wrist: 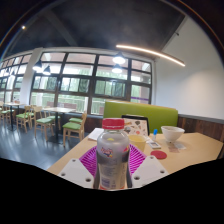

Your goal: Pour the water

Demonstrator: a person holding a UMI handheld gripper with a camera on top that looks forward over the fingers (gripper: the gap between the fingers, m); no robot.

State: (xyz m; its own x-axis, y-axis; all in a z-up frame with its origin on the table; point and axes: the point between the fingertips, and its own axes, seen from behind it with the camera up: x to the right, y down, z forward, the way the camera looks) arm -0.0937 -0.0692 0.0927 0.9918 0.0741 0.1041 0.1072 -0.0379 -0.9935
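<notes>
I have the gripper (111, 168) clamped on a clear plastic bottle (112, 155), which stands upright between the two pink pads (92, 160), both pressing on its sides. Its red cap (113, 124) appears to be on, though I cannot tell whether it is screwed tight. The bottle fills the space right between the fingers, so I see little of what lies directly under it.

Beyond the fingers and slightly to the right, a white bowl (172, 133) sits on the wooden surface (200, 150); I judge it the likely place for the water. A small red thing (158, 155) lies nearer, just ahead of the right finger, and some printed sheets (135, 126) lie beyond the bottle.

To do this step well, I would keep the squeeze steady so the thin plastic does not slip, carry the bottle level until its mouth is over the bowl's rim, then tilt slowly. If the cap is indeed closed, nothing will pour, so that needs checking first. I would also pass clear of the small red thing.
</notes>
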